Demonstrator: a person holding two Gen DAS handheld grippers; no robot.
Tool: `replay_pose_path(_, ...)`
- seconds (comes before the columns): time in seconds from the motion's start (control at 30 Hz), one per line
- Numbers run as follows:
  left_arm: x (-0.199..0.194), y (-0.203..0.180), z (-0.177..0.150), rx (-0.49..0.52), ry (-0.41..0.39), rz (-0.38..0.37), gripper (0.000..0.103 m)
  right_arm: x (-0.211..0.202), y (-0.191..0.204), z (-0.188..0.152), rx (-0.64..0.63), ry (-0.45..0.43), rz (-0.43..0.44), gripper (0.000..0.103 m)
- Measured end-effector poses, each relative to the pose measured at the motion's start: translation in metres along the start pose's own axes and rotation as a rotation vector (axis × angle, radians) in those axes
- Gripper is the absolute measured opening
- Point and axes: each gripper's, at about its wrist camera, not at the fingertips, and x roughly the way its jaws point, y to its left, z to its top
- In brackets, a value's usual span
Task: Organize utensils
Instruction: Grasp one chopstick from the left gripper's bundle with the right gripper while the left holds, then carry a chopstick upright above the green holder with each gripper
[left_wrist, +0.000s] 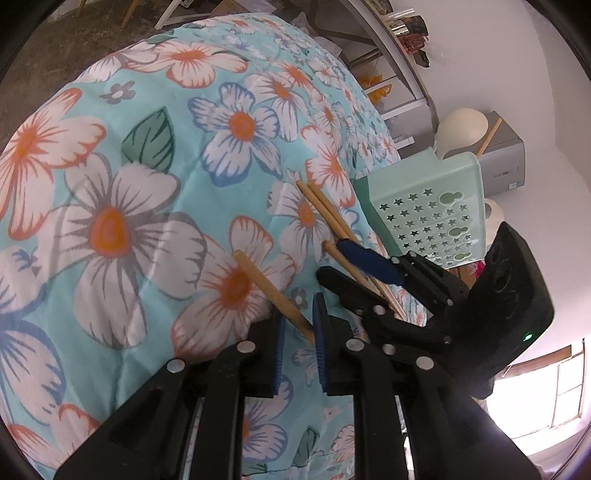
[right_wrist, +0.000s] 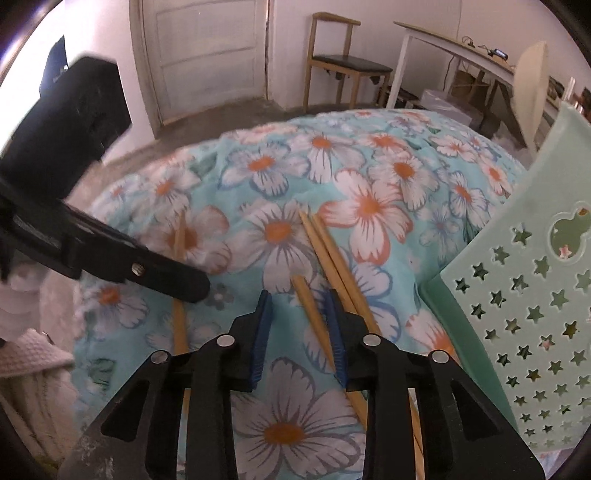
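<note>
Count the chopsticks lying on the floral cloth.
4 chopsticks: one in the left hand-held gripper, one between the jaws of the right hand-held gripper, a pair side by side beyond it. Others may be hidden.

Lived-in home, a bedroom doubling as storage. A floral quilt (right_wrist: 332, 206) in turquoise covers the bed; beyond it stand a panelled white door (right_wrist: 207, 55), a wooden chair (right_wrist: 343, 66) with dark seat and a white-legged table (right_wrist: 454, 44) carrying cables. Open shelving (left_wrist: 388, 74) with household clutter lines a plain white wall; concrete floor (right_wrist: 236, 110) bare.
</note>
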Motion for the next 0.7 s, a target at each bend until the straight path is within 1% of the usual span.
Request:
replay_pose_path(0.03, 0.000, 0.000, 0.000, -0.002, 0.000, 0.000, 0.014, -0.001, 0.000, -0.001, 0.004, -0.005, -0.005, 0.023)
replay_pose_path(0.1, -0.001, 0.000, 0.000, -0.004, -0.002, 0.003, 0.014, -0.002, -0.002, -0.001, 0.018, -0.011, -0.017, 0.013)
replay_pose_path(0.2, 0.000, -0.001, 0.000, 0.001, -0.007, 0.013, 0.014, -0.013, -0.005, -0.002, 0.033, -0.036, -0.029, 0.006)
replay_pose_path(0.23, -0.001, -0.002, 0.000, 0.007, -0.012, 0.021, 0.014, -0.018, -0.006, -0.001, 0.038, -0.046, -0.036, 0.005)
replay_pose_path(0.33, 0.000, -0.005, 0.000, 0.015, -0.024, 0.038, 0.014, -0.046, -0.016, 0.000, 0.087, -0.116, -0.064, 0.004)
replay_pose_path(0.47, -0.004, -0.011, -0.001, 0.042, -0.050, 0.067, 0.014, -0.110, -0.042, -0.001, 0.220, -0.290, -0.094, 0.004)
replay_pose_path(0.53, -0.007, -0.015, -0.001, 0.063, -0.071, 0.082, 0.014, -0.143, -0.052, -0.009, 0.277, -0.372, -0.119, 0.004)
replay_pose_path(0.6, -0.011, -0.021, -0.001, 0.089, -0.093, 0.094, 0.014, -0.176, -0.060, -0.025, 0.350, -0.463, -0.133, 0.004)
replay_pose_path(0.67, -0.016, -0.030, -0.002, 0.127, -0.126, 0.111, 0.014, -0.195, -0.065, -0.041, 0.408, -0.522, -0.132, 0.004)
replay_pose_path(0.7, -0.018, -0.034, -0.002, 0.146, -0.141, 0.118, 0.014, -0.201, -0.067, -0.049, 0.433, -0.534, -0.134, 0.004)
